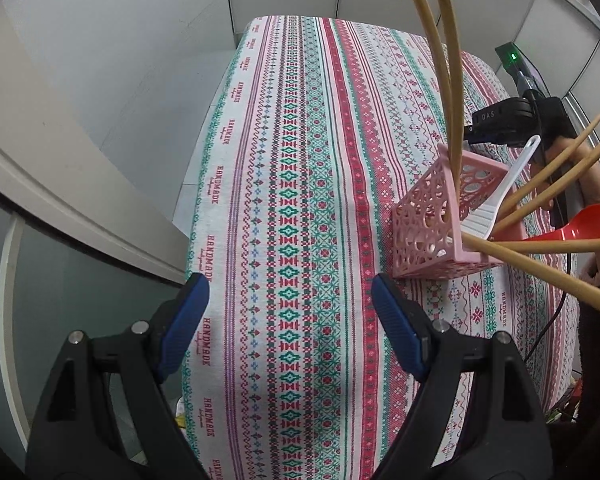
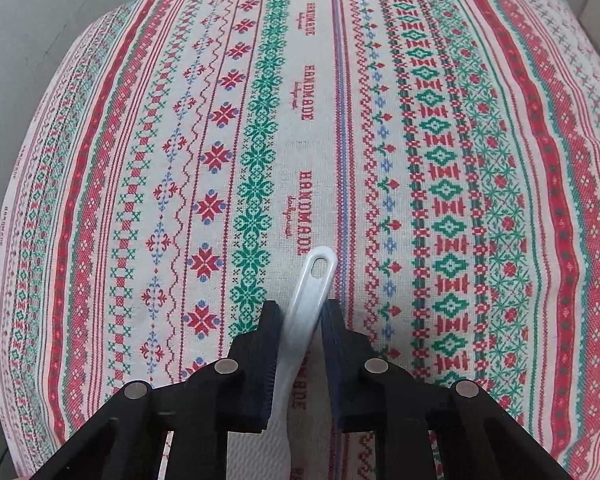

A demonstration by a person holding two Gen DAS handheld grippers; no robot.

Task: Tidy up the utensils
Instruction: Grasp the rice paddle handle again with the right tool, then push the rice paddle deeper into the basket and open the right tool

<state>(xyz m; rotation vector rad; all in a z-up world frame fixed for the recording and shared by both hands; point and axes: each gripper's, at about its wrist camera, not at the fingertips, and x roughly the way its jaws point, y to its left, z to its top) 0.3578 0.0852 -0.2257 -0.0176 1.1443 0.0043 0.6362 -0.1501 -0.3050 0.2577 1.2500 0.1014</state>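
A pink perforated utensil holder (image 1: pixel 440 220) stands on the patterned tablecloth (image 1: pixel 292 200) at the right. Several wooden utensils (image 1: pixel 444 72) stick out of it, and a red spoon (image 1: pixel 580 226) shows behind it. A white plastic spatula (image 1: pixel 500 192) leans into the holder. My left gripper (image 1: pixel 290 292) is open and empty over the cloth, left of the holder. In the right wrist view my right gripper (image 2: pixel 300 308) has its jaws narrowly apart around the white spatula's handle (image 2: pixel 312 284); whether the pads press on it is not clear.
The right hand-held gripper body (image 1: pixel 512 120) is seen beyond the holder, with a black cable (image 1: pixel 548 320) trailing over the cloth. Pale wall panels (image 1: pixel 140 40) stand behind and left of the table. The table's left edge (image 1: pixel 204 184) drops to the floor.
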